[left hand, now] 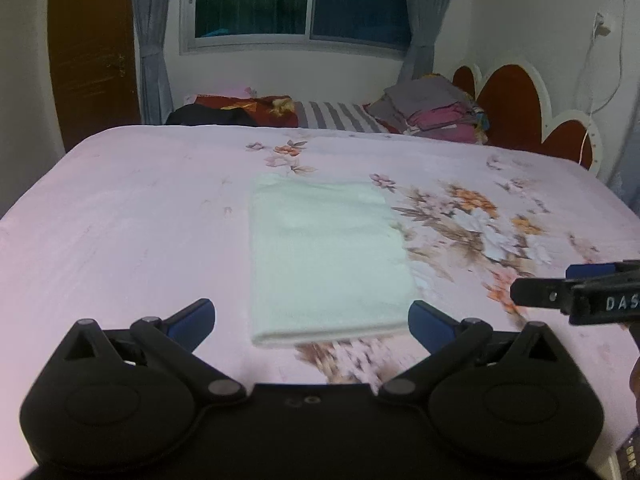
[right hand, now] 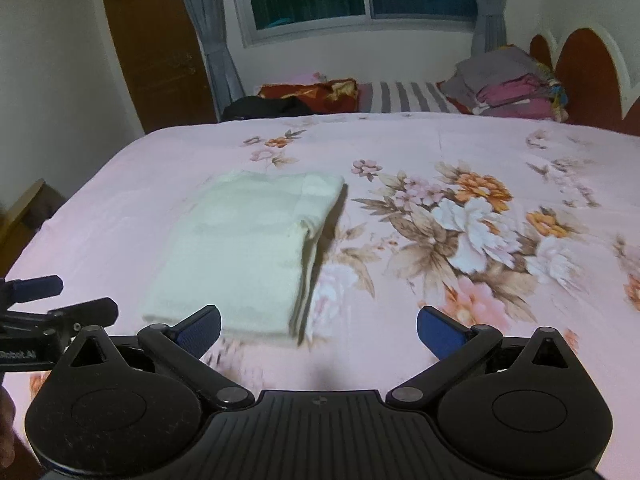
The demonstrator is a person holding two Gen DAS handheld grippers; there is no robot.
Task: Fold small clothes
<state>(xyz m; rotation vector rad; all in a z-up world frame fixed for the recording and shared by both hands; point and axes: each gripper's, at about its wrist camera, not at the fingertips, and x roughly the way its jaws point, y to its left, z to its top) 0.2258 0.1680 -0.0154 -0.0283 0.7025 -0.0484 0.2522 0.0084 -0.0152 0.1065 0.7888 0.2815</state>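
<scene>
A white cloth (left hand: 324,256) lies folded into a neat rectangle on the pink flowered bed sheet (left hand: 132,220). It also shows in the right wrist view (right hand: 244,256), with its layered folded edge on the right side. My left gripper (left hand: 311,322) is open and empty, just short of the cloth's near edge. My right gripper (right hand: 319,330) is open and empty, near the cloth's near right corner. The right gripper also shows at the right edge of the left wrist view (left hand: 576,292). The left gripper shows at the left edge of the right wrist view (right hand: 48,304).
A pile of folded clothes (left hand: 436,110) sits at the far right by the red headboard (left hand: 516,100). A dark garment (left hand: 212,116) and red pillow (left hand: 256,106) lie at the far side. A brown wardrobe (left hand: 92,52) stands far left.
</scene>
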